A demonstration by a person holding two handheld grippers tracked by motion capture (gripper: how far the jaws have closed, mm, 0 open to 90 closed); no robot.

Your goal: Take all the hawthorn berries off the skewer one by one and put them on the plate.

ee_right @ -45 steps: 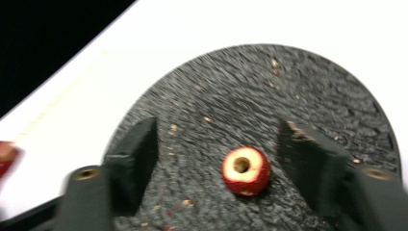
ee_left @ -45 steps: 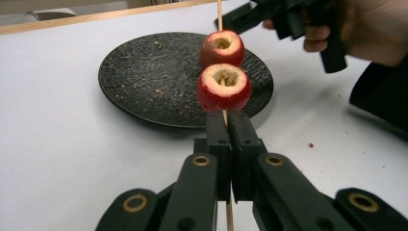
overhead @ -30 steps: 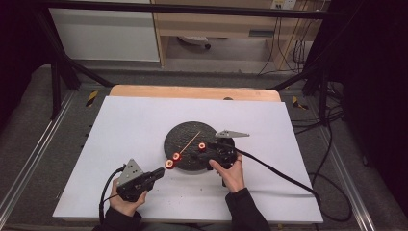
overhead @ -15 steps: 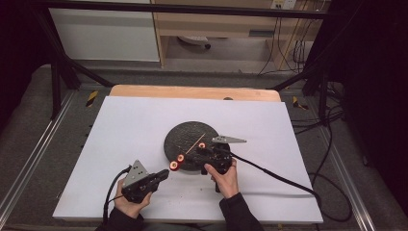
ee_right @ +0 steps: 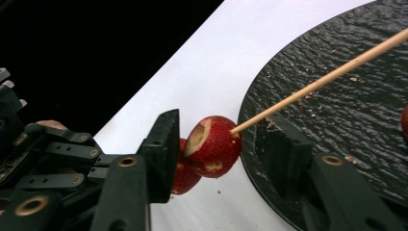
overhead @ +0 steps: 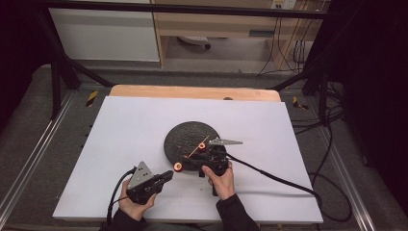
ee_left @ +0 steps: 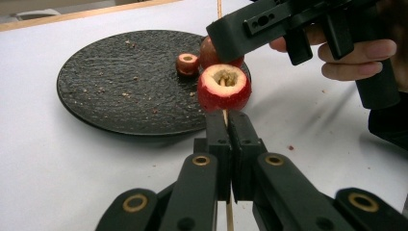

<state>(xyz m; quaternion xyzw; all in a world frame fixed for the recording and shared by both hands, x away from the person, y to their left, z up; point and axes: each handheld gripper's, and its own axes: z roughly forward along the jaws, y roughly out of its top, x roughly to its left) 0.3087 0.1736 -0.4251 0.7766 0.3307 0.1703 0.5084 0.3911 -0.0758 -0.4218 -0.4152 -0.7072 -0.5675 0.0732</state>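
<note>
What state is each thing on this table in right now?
Left tongs: shut on the skewer.
Right tongs: open around the far fruit, have just been closing.
Near fruit: cored, threaded on the skewer.
Plate: crumb-strewn, small fruit lying on it.

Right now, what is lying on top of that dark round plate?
On the black plate sit one small red cored fruit, loose crumbs, and a second red fruit at its rim, largely covered by the right gripper. The plate surface beneath them is hidden.
</note>
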